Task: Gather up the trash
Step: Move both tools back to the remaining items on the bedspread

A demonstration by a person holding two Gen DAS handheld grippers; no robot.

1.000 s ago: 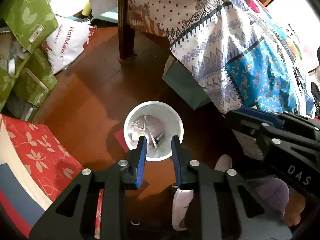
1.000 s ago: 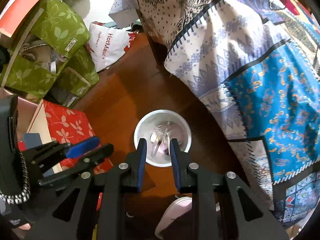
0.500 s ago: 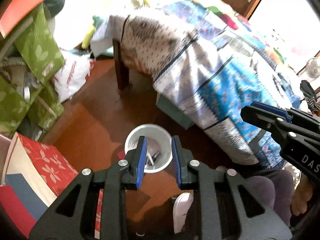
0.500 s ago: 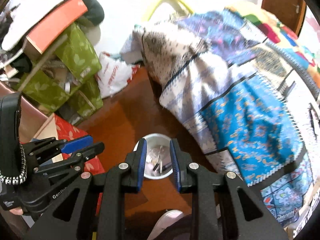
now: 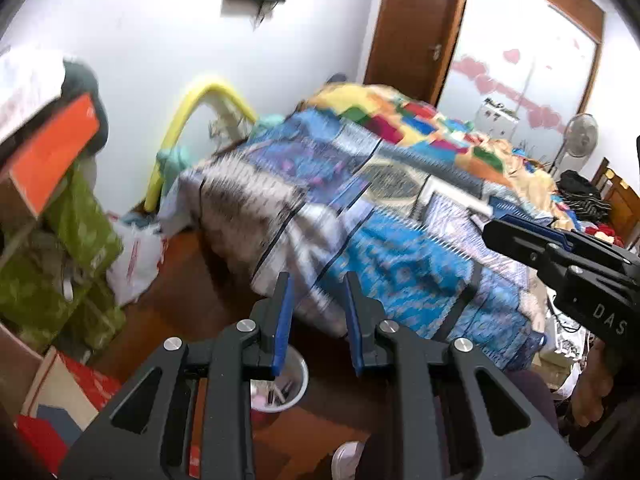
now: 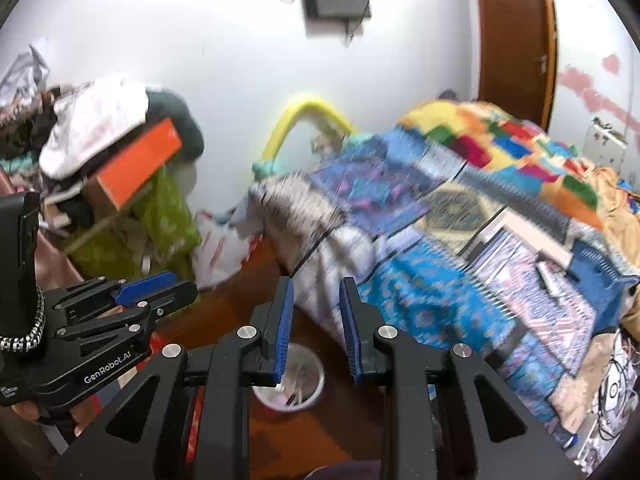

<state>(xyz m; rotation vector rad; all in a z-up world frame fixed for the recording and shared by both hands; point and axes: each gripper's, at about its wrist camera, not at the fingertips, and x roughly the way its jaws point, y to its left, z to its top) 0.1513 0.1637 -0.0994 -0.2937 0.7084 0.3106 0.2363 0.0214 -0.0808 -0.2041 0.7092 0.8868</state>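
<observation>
A white trash bin with scraps inside stands on the wooden floor beside the bed, low in both views; it also shows in the right wrist view. My left gripper is open and empty, high above the bin. My right gripper is open and empty too, likewise raised. The right gripper appears at the right edge of the left wrist view. The left gripper appears at the left of the right wrist view. Both views are motion-blurred.
A bed with a patterned blue quilt fills the middle and right. Green bags, an orange box and a white plastic bag pile up at left. A red floral box lies on the floor. A fan stands far right.
Both grippers have lifted and tilted up from over the bin. The bin has dropped to the bottom of the views; the bed, wall and door now show. Both stay open and empty.
</observation>
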